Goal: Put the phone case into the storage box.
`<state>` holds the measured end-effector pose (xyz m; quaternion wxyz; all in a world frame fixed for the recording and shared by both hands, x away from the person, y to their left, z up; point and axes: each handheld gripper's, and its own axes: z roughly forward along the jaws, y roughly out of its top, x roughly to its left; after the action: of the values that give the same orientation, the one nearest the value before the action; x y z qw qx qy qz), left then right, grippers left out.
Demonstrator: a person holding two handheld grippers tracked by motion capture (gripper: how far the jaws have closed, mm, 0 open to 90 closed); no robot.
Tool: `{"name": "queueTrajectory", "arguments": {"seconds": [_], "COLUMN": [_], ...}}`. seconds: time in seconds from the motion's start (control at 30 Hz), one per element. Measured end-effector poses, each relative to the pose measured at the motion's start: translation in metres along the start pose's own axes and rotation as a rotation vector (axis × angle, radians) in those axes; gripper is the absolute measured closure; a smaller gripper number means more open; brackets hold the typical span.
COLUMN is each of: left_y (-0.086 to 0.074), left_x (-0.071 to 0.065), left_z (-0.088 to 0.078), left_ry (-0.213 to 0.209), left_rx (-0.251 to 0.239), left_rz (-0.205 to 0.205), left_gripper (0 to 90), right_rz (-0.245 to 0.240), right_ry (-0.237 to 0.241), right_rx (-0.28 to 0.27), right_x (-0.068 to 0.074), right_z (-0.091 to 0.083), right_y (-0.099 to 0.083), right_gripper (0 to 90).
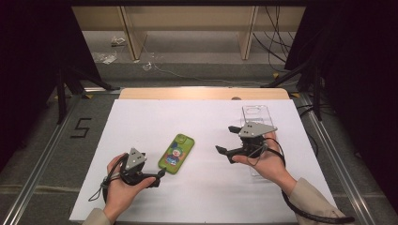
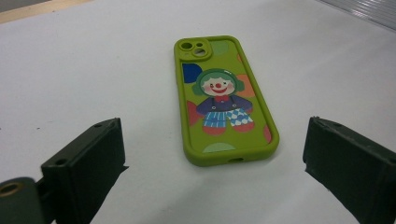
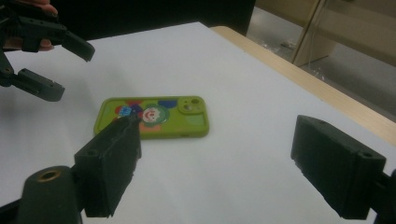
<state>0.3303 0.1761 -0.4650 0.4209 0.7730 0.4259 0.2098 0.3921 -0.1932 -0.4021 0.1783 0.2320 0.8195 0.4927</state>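
phone case (image 1: 176,153), green with a clown on its back, is my landmark: it lies flat on the white sheet (image 1: 141,122) covering the table, roughly midway between my two hands. starting left of the case, my left gripper (image 1: 162,174) sits low just beside the case's near end, jaws spread wide with nothing between them; in the left gripper view the case (image 2: 224,100) lies a little ahead of the gap, untouched. right of the case, well apart from it, my right gripper (image 1: 225,142) hangs above the sheet with its jaws turned toward the case, released and empty; in the right gripper view the case (image 3: 152,116) shows beyond the two pads (image 3: 112,163). farther right again a clear phone case (image 1: 257,116) lies on the sheet, partly behind that hand. i judge this as the approach step, before any grasp. next i'd ease the left gripper forward until its pads straddle the case's long edges, then close gently, since the flat case may slide.
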Motion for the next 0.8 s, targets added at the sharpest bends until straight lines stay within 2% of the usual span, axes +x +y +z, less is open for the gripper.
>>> {"name": "queueTrajectory", "arguments": {"seconds": [0.2,0.4,0.8], "left_y": [0.002,0.003,0.012], "left_x": [0.0,-0.001,-0.007], "left_z": [0.003,0.007,0.021], "left_ry": [-0.004,-0.001,0.004], "left_rx": [0.011,0.035,0.082], "left_rz": [0.0,-0.002,0.011], "left_gripper": [5.2,5.1,0.9], "right_rz": [0.014,0.026,0.023], "right_ry": [0.005,0.028,0.03], "right_rx": [-0.002,-0.018,-0.023], "right_x": [0.002,0.01,0.02], "right_z": [-0.011,-0.017,-0.024], "right_y": [-0.014,-0.027,-0.047], "right_gripper": [18.0,19.5,18.1]}}
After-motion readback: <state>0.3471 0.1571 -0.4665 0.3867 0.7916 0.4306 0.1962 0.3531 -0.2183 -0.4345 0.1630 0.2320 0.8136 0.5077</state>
